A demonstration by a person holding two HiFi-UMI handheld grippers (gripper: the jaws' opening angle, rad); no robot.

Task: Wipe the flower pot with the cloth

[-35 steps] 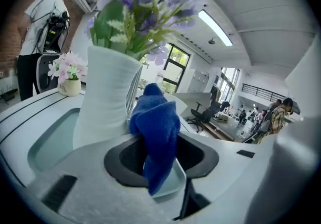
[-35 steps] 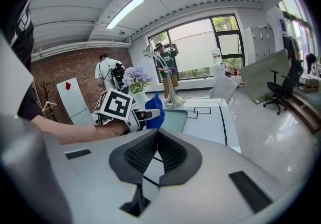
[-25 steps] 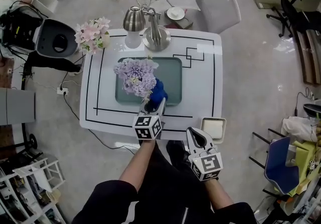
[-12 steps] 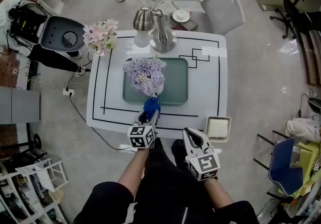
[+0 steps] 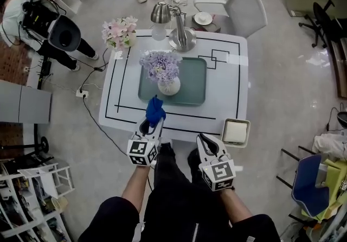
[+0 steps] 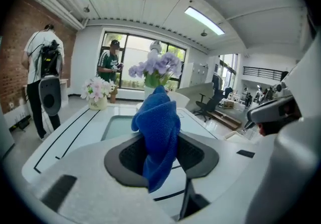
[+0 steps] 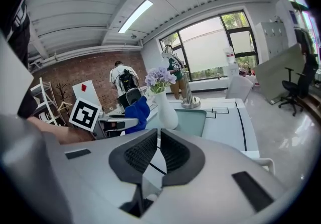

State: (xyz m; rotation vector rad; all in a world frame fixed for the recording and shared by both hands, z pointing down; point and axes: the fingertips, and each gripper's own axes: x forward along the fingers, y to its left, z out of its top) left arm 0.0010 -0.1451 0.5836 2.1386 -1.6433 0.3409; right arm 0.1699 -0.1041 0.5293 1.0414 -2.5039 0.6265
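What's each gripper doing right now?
Left gripper: closed on the cloth.
Right gripper: closed, holding nothing.

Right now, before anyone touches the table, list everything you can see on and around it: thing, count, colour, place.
table: one, white with black lines, centre of the head view
tray: one, pale green, middle of the table
flower pot: one, white, holding purple flowers, on the tray
pink flowers: one bunch, table's far left corner
metal ornaments: two, silver, table's far edge
dish: one, white, square, by the table's near right corner
chair: one, grey, beyond the table
bystanders: two, on the floor beyond the table
cloth: one, blue, in the left gripper
left gripper: shut on the cloth, at the near edge
right gripper: jaws together, empty
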